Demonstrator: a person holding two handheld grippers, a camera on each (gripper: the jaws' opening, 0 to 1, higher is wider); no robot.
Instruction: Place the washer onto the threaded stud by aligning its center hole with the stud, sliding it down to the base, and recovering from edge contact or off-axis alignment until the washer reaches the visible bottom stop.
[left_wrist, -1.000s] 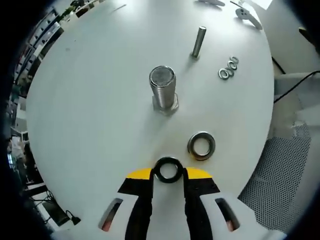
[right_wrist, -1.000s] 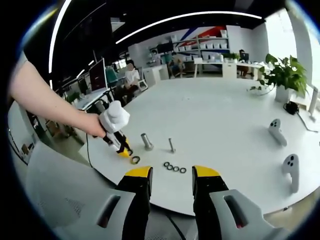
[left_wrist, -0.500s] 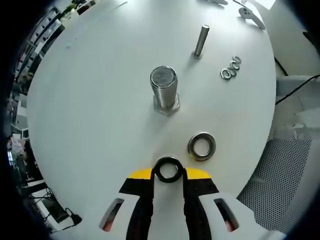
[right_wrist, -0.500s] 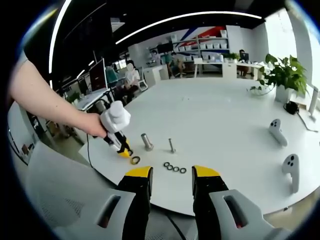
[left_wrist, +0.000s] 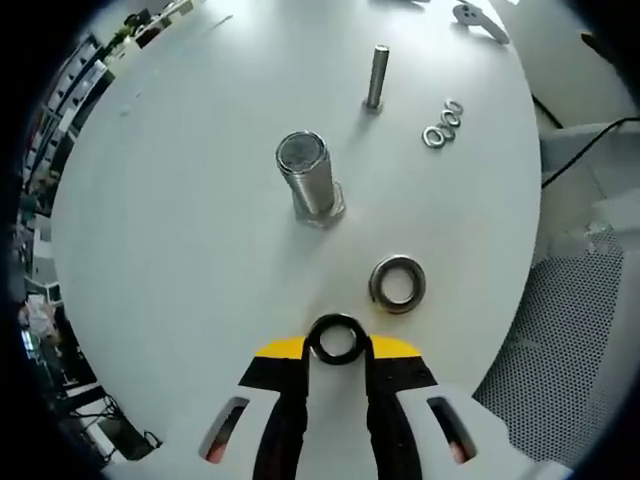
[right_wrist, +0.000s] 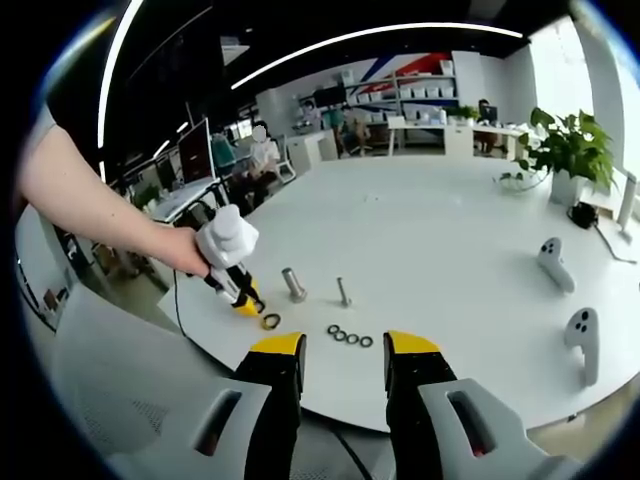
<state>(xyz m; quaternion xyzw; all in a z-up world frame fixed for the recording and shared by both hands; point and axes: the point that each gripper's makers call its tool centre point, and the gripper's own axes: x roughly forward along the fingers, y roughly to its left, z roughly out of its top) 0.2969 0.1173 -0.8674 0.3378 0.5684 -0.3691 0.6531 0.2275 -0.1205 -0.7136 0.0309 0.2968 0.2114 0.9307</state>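
Observation:
My left gripper (left_wrist: 337, 345) is shut on a black washer (left_wrist: 337, 340), held between its yellow-tipped jaws just above the white table (left_wrist: 180, 230). The thick threaded stud (left_wrist: 305, 180) stands upright on its hex base ahead of the washer, well apart from it. A second, steel washer (left_wrist: 397, 283) lies flat on the table between them, a little to the right. In the right gripper view, a hand holds the left gripper (right_wrist: 240, 293) beside the stud (right_wrist: 293, 283). My right gripper (right_wrist: 343, 350) is open and holds nothing, off the table's near edge.
A thin stud (left_wrist: 377, 75) stands beyond the thick one, with three small washers (left_wrist: 441, 124) in a row to its right. Two white controllers (right_wrist: 555, 262) (right_wrist: 583, 340) lie at the right of the table. A potted plant (right_wrist: 568, 150) stands at the far right edge.
The left gripper view has shifted slightly, so the stud and loose washer sit higher and further left. The washer stays gripped. The right gripper has not moved.

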